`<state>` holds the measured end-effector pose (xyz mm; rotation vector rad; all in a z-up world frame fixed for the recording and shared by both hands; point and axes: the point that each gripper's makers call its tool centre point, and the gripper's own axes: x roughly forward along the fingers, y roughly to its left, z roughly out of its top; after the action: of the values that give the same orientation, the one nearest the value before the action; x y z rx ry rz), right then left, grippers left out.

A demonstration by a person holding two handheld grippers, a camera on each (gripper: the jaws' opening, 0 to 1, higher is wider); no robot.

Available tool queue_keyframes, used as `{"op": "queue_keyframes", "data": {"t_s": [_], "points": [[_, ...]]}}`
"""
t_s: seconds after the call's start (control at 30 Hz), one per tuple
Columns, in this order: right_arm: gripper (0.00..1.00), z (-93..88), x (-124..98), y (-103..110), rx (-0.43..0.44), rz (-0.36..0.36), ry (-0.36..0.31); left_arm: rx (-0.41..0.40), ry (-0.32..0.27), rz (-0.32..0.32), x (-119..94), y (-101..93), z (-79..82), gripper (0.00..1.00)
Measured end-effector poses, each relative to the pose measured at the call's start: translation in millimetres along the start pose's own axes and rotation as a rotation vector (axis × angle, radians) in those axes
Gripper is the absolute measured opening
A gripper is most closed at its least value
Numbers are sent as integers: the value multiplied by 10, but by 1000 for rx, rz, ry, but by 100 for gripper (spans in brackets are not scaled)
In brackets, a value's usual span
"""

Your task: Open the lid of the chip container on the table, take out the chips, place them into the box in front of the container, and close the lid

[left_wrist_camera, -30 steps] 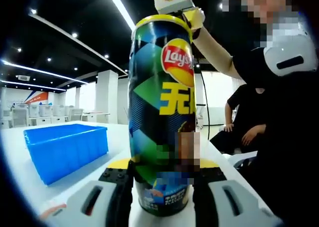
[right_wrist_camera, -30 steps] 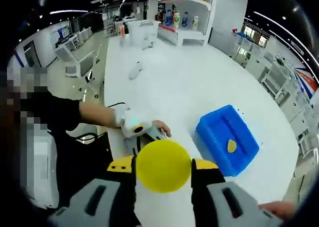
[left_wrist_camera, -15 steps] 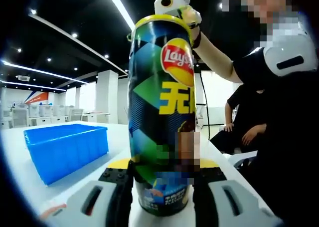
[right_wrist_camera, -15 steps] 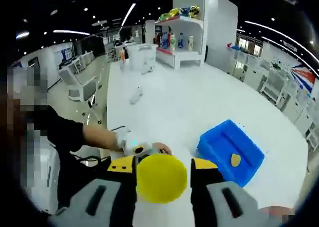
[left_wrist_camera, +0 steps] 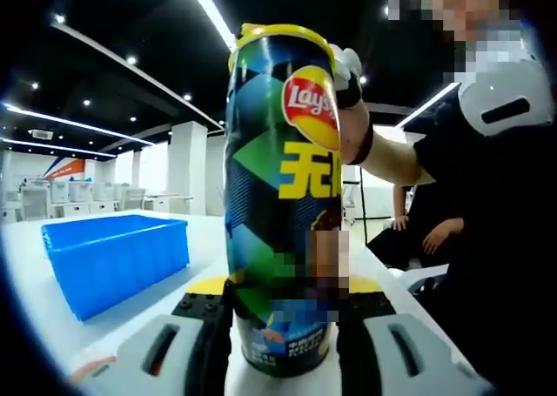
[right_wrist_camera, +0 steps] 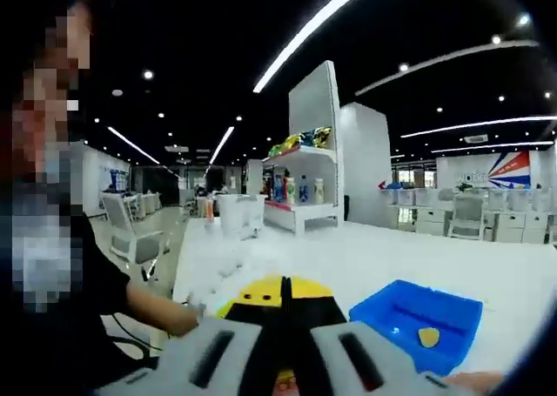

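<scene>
The tall Lay's chip can (left_wrist_camera: pixel 278 196) stands upright on the white table (left_wrist_camera: pixel 35 291), its yellow lid (left_wrist_camera: pixel 274 32) sitting on top. My left gripper (left_wrist_camera: pixel 285 291) is shut on the can's lower part, one jaw on each side. A gloved hand (left_wrist_camera: pixel 348 65) is just behind the can's top. In the right gripper view, my right gripper (right_wrist_camera: pixel 285 296) points level across the table with its jaws pressed together and nothing visible between them. The blue box (left_wrist_camera: pixel 117 261) stands left of the can and holds one yellow chip (right_wrist_camera: pixel 426 336).
A person in black sits close on the right (left_wrist_camera: pixel 487 239), with a forearm (right_wrist_camera: pixel 161 313) resting at the table edge. The white table (right_wrist_camera: pixel 392 261) stretches far back to a shelf with bottles (right_wrist_camera: pixel 300 191). Chairs (right_wrist_camera: pixel 130 235) stand along the left.
The right gripper view swung up from looking down on the lid to level. Its jaws went from spanning the lid to pressed together. Its camera box dropped behind the can's top.
</scene>
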<state>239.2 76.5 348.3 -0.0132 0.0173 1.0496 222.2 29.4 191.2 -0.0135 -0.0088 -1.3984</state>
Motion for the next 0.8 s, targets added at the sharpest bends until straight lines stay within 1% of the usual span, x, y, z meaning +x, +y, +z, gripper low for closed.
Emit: {"op": "queue_keyframes", "data": {"t_s": [0.03,0.17,0.2,0.23,0.27,0.33,0.4,0.43,0.47,0.5,0.53,0.57,0.6,0.63,0.67,0.7,0.73,0.8], "points": [[0,-3,3,-6,8,-1,2,2,0,0,1,-1,-2,47],[0,-18,24,-4,-8,14,31,3,1,0,5,0,-7,47],[0,-32,40,3,-7,18,56,4,1,0,5,0,-8,47],[0,-52,49,22,-28,20,69,4,1,0,6,1,-10,47],[0,-50,72,55,-46,20,65,5,1,0,8,2,-11,47],[0,-33,84,89,-51,28,70,1,2,1,5,7,-11,47],[0,-56,93,53,-49,36,62,2,2,5,11,11,-11,47],[1,-34,78,14,-27,47,52,5,4,10,17,12,-14,47],[1,-17,58,27,-8,64,30,34,6,14,22,8,-23,47],[1,1,45,74,-7,86,8,42,9,11,21,-6,-30,48],[1,7,19,78,-8,77,-3,45,9,14,21,1,-28,48],[2,42,5,90,34,77,-16,46,10,14,19,3,-27,48],[4,194,-15,30,103,60,-92,46,11,14,19,2,-27,48],[9,255,-29,-4,118,50,-126,46,15,16,15,3,-28,48],[11,384,-89,-91,137,23,-198,48,23,18,0,4,-27,47],[11,423,-137,-155,173,4,-219,43,25,18,-16,8,-24,47],[9,447,-193,-261,206,-21,-231,26,22,20,-36,10,-10,46],[9,410,-279,-427,220,-39,-221,5,-3,21,-68,-1,41,46]]}}
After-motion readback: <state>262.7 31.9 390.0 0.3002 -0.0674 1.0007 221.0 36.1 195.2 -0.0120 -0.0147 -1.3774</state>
